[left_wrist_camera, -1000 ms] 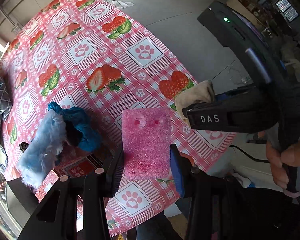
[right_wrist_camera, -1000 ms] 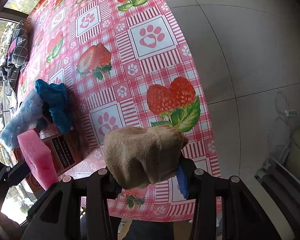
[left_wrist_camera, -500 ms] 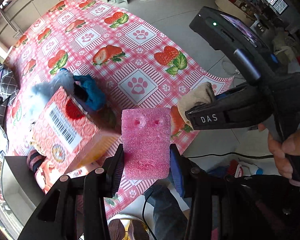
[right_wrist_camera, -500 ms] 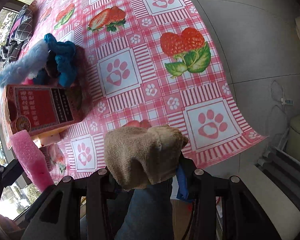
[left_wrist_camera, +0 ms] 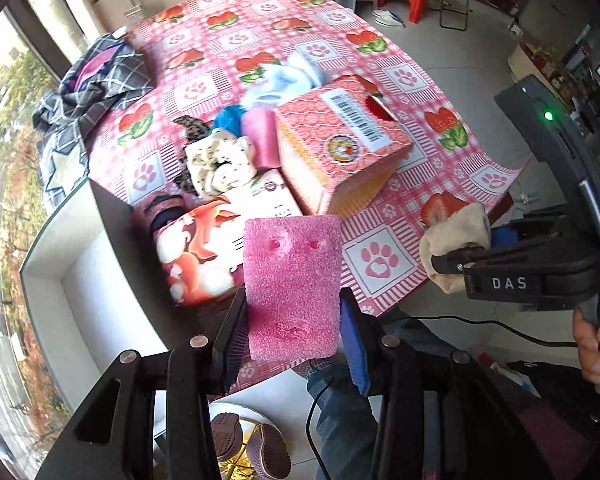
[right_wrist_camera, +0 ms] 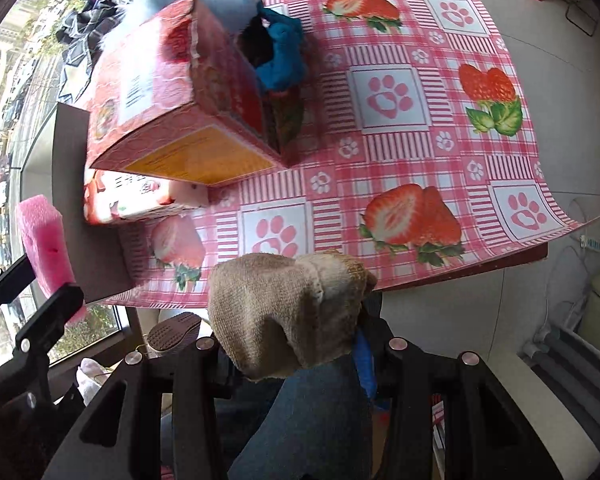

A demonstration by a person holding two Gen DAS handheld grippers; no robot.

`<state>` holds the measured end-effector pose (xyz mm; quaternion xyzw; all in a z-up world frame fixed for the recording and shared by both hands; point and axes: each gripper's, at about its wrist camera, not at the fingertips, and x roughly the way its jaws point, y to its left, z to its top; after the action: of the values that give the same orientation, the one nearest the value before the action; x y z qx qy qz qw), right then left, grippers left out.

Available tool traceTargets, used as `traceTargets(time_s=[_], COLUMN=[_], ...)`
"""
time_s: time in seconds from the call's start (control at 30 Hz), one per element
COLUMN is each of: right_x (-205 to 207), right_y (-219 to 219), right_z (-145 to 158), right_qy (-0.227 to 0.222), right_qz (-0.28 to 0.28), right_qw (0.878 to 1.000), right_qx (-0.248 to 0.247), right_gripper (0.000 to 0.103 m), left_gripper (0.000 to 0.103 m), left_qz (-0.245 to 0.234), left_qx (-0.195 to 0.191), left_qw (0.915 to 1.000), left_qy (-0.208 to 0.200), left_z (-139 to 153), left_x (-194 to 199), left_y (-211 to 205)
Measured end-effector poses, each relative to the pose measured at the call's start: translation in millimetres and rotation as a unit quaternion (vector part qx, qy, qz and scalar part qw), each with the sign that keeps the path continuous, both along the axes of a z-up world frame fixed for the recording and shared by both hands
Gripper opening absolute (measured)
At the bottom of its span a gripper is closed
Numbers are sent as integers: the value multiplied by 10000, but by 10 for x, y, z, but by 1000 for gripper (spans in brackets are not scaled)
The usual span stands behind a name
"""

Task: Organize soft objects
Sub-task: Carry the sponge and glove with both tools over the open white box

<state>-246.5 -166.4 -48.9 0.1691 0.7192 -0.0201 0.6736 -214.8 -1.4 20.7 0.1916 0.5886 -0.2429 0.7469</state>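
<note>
**Sponge and sock held off the table's edge**

"DAS" is printed in pale letters on the right gripper (left_wrist_camera: 452, 258); the only other print I can make out is a barcode label on the pink carton (left_wrist_camera: 342, 148), its digits too small to read.

The left gripper (left_wrist_camera: 294, 332) is clamped on a sponge (left_wrist_camera: 292, 284), a coarse pink foam block with two small pits near its top and a dent lower down. The right gripper grips a sock (right_wrist_camera: 288, 316), a tan knit bundle with a paler band.

Both hang just off the near edge of the tablecloth (left_wrist_camera: 380, 258), glossy pink check with strawberries and paw prints.

The carton lies on its side, cardboard, with an orange end face. Beside it is a heap: fluffy pale-blue and teal fabric (left_wrist_camera: 288, 76), a spotted cream cloth (left_wrist_camera: 220, 160) and a printed packet (left_wrist_camera: 198, 258).
</note>
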Motion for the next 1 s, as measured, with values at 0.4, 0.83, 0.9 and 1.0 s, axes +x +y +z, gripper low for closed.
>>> traceTargets(time_s=[0.4,0.83,0.9,1.0], right_x=[489,828,844,857], right_y=[1108,2274,2411,2590], right_z=[350,622,631,621], right_qy=[-456,-653,-663,-651], right_qz=[1548,3008,3154,3332], right_qw=[9869,9515,9466,9406], right_qx=[2,22,28,36], right_gripper=[44,44,44,44], left_gripper=[46,46,46,46], left_qz=[1878,3816,3886,3922], left_qx=[-82,36,45,37], left_qw=[9820,9242,9211,9194], left_qy=[-180,132,213,297], left_z=[125,-179,-246,-316], left_x=[176,168,170,177], left_y=[1305,2396,2421,2418])
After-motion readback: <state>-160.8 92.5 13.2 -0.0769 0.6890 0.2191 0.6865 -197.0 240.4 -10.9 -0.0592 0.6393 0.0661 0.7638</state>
